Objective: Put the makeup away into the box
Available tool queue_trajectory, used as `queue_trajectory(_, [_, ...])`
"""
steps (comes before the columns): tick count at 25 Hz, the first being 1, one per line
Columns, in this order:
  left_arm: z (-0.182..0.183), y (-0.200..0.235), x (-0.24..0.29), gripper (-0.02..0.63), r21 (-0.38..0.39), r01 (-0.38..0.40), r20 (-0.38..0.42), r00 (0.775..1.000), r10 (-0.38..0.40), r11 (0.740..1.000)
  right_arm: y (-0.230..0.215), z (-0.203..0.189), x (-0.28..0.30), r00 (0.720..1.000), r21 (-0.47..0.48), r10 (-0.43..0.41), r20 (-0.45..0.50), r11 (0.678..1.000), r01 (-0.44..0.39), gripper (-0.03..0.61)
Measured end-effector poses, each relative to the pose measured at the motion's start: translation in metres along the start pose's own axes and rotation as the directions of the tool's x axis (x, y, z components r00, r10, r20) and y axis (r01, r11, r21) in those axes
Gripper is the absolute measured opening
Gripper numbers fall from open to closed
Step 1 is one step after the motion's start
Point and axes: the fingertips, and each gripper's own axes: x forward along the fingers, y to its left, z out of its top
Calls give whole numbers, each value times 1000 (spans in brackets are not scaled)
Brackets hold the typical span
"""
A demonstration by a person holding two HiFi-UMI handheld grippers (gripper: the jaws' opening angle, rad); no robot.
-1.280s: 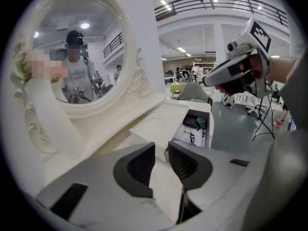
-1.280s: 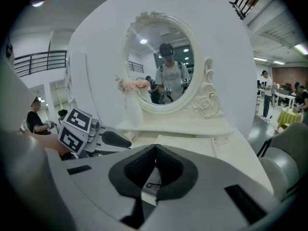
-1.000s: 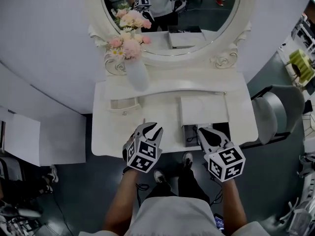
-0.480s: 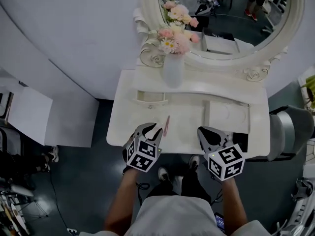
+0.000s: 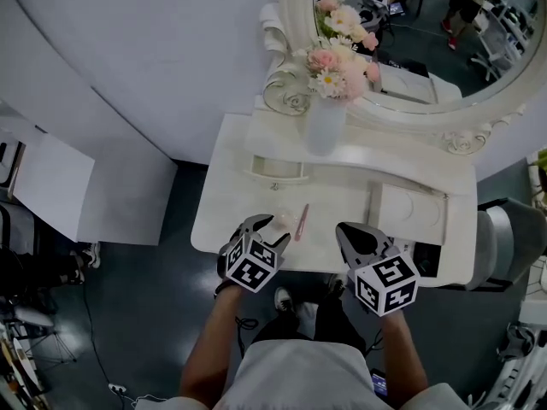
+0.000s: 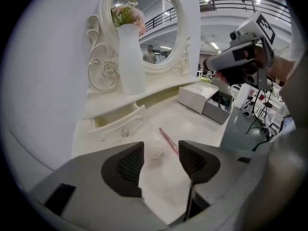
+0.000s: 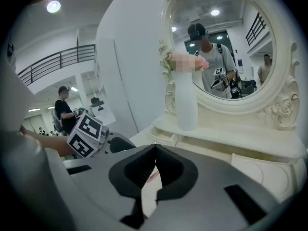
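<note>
Slim pink makeup pencil (image 5: pixel 301 222) lies flat on the white vanity tabletop (image 5: pixel 229 205), long axis running away from the person, just ahead-right of the left gripper (image 5: pixel 269 229), jaws just opening, spread, gripping nothing; right gripper (image 5: pixel 344 231), pressed together empty, sits farther.

A slim pink makeup stick (image 5: pixel 301 222) lies flat on the white table (image 5: pixel 229 205), near the front edge and left of centre, its length running roughly front to back. The box (image 5: pixel 426 260) sits well apart at the table's right front corner. It is open with a dark inside, and its white lid (image 5: pixel 411 213) is folded back flat.
</note>
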Motion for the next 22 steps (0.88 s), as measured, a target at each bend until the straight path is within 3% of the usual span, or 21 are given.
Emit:
queue_trajectory(8, [-16,4,39,310,129,64,-83,995,-53,990,-5,-14,19,998,19,27,-49,999,-26,0])
queue_trajectory(14, [-28,5,61,310,150,70,-133,990,-50,986,-10,-24,28,997,35,30,-67,999,-28,0])
queue_trajectory(18, [-26,9,69,315,123,52,-123,992,-36,991,-12,-29,29,997,44,26,-72,999,-23,0])
queue_trajectory(22, [-29,12,74,285,172,30,-141,990,-6,985,-13,-36,26,997,56,12,-75,998,-8,0])
